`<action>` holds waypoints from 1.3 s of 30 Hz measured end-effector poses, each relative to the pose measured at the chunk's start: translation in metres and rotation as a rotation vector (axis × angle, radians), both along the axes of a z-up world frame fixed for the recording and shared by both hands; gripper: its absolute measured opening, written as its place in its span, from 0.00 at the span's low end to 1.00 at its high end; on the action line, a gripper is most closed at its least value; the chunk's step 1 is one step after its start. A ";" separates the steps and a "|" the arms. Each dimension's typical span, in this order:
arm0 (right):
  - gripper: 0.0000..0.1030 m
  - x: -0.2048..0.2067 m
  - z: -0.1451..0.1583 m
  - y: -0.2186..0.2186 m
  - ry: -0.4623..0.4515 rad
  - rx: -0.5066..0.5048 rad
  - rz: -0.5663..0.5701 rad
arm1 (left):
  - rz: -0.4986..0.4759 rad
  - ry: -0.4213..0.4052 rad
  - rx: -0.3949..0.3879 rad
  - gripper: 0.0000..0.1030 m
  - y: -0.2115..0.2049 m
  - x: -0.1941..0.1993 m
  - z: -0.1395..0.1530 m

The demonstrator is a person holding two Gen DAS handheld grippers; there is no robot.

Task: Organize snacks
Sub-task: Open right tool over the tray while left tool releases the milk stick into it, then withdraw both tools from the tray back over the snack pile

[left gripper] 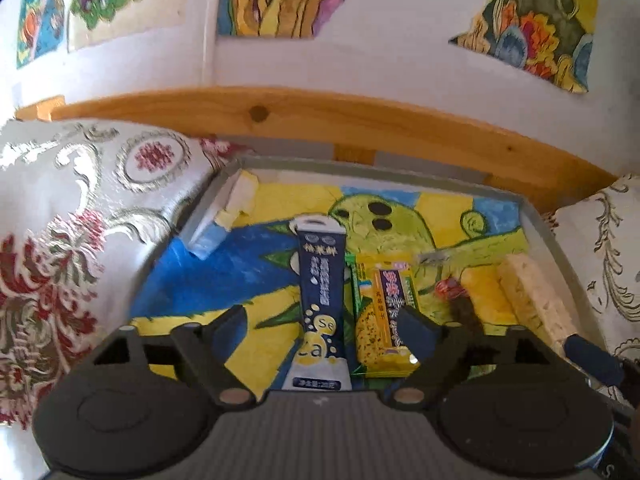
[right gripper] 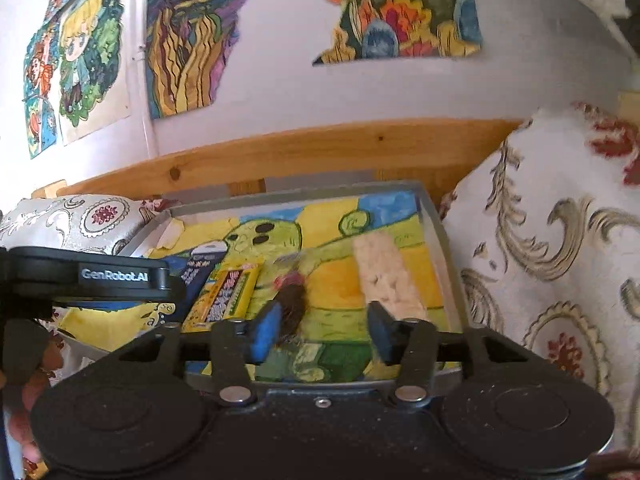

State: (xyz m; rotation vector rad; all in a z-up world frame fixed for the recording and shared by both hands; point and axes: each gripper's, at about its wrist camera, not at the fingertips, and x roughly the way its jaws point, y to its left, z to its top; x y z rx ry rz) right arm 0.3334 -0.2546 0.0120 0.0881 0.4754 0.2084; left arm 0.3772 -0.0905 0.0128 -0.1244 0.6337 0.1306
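A grey tray (left gripper: 557, 236) with a painted liner holds the snacks. A long navy packet (left gripper: 320, 296) lies lengthwise in it, between the spread fingers of my open left gripper (left gripper: 326, 324). Beside it on the right is a yellow packet (left gripper: 386, 316), whose near end touches the right finger (left gripper: 416, 326). Further right lie a blurred dark brown snack (left gripper: 460, 306) and a pale puffed-rice bar (left gripper: 536, 300). My right gripper (right gripper: 324, 332) is open over the tray's near edge. The brown snack (right gripper: 292, 304) sits just by its left finger (right gripper: 267, 332), and the rice bar (right gripper: 384, 276) lies beyond its right finger.
Patterned cushions press against the tray on the left (left gripper: 72, 220) and on the right (right gripper: 552, 248). A wooden rail (left gripper: 320, 120) and a wall hung with paintings stand behind. A white and blue foam piece (left gripper: 224, 216) sits in the tray's far left corner. The left gripper's body (right gripper: 112, 276) shows at the left.
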 end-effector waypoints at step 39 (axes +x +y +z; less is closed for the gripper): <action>0.99 -0.200 0.035 0.009 -0.230 -0.024 -0.067 | 0.063 -0.147 -0.049 0.99 0.059 -0.226 0.004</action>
